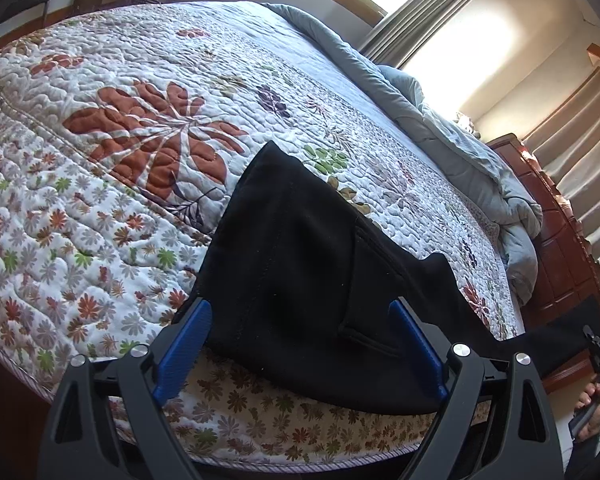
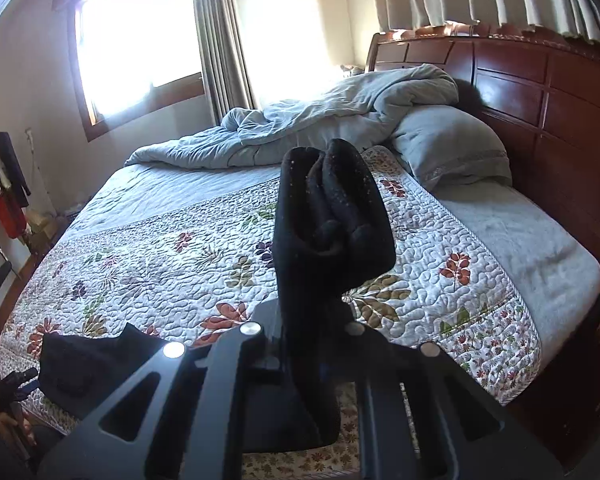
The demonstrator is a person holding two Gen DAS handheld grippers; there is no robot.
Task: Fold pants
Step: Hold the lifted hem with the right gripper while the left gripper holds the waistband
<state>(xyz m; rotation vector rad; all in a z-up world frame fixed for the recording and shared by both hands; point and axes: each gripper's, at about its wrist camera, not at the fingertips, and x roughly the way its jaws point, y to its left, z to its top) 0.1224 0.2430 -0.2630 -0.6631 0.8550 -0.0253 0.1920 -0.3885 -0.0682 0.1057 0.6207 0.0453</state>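
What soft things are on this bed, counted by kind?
Black pants: 1
Floral quilt: 1
Grey comforter: 1
Grey pillow: 1
Total: 4

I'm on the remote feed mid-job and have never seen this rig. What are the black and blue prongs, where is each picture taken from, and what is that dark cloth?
No robot arm here: a person holds a two-finger gripper in each hand, each carrying a forward-looking fisheye camera. The left wrist view shows the left gripper open, blue fingers on either side of the black pants lying at the edge of the floral quilt. The right wrist view shows the right gripper shut on a bunched end of the pants, lifted above the bed. A grey duvet is heaped by the headboard.
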